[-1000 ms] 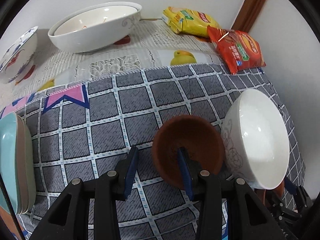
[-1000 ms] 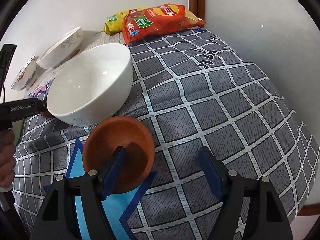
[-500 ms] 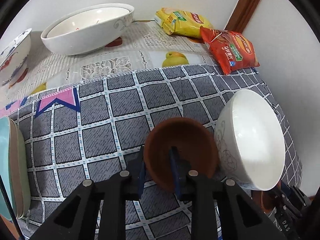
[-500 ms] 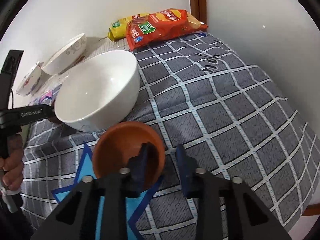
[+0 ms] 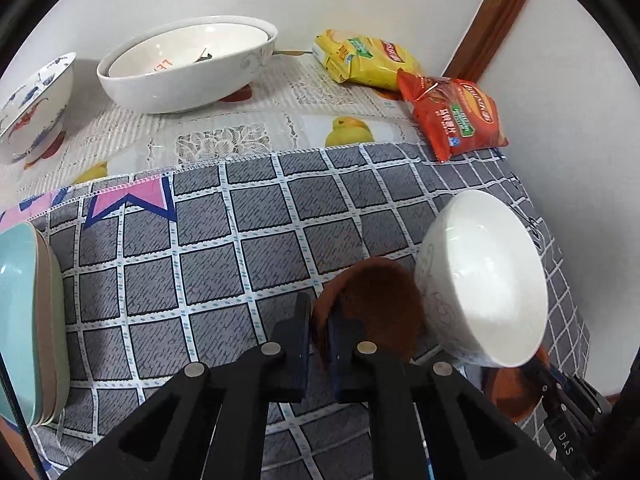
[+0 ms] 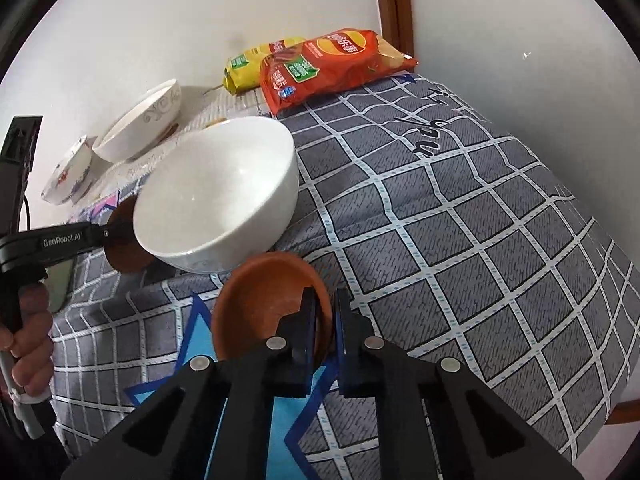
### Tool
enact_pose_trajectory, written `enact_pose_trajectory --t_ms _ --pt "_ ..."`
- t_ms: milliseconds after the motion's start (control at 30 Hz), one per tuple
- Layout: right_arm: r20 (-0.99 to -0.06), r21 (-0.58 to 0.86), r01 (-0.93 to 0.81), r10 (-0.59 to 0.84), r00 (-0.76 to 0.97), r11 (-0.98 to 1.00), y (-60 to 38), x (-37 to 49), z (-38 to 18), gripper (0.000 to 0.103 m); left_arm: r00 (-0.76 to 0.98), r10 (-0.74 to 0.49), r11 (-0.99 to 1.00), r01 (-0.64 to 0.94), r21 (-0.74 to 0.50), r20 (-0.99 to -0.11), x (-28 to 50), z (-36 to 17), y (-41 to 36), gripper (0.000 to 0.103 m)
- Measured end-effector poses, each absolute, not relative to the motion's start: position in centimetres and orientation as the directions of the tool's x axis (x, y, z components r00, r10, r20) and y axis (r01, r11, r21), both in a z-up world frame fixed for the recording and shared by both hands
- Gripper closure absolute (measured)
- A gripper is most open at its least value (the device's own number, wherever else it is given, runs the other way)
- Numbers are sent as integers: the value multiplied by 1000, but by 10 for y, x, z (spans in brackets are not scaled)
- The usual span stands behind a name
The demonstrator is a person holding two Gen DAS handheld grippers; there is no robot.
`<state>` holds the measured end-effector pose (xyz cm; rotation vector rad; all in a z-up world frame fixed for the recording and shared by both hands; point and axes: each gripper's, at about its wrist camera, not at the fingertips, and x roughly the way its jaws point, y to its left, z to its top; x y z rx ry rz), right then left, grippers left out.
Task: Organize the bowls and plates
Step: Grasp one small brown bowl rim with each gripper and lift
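Note:
My left gripper (image 5: 319,322) is shut on the rim of a small brown bowl (image 5: 376,308), tilted beside a large white bowl (image 5: 484,280) on the grey checked cloth (image 5: 248,248). My right gripper (image 6: 325,312) is shut on the rim of a second small brown bowl (image 6: 264,300), just in front of the white bowl (image 6: 216,200). The left gripper's brown bowl (image 6: 124,240) shows in the right wrist view, behind the white bowl.
A wide white bowl (image 5: 188,68) and a painted bowl (image 5: 32,104) stand at the back left. Yellow (image 5: 364,60) and red (image 5: 456,114) snack bags lie at the back right corner by the wall. Stacked teal plates (image 5: 24,320) sit at the left edge.
Both grippers were open around the brown bowls' rims a second ago; both have closed on the rims. The left brown bowl is now tipped up against the white bowl.

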<state>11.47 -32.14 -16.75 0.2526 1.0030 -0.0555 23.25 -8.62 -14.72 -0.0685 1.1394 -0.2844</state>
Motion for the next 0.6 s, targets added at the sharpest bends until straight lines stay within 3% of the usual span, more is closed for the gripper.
enact_pose_trajectory --t_ms 600 --pt "-789 218 184 62 611 959 -322 95 -122 94 460 -252 967 165 -196 -852 204 -94 -56 95"
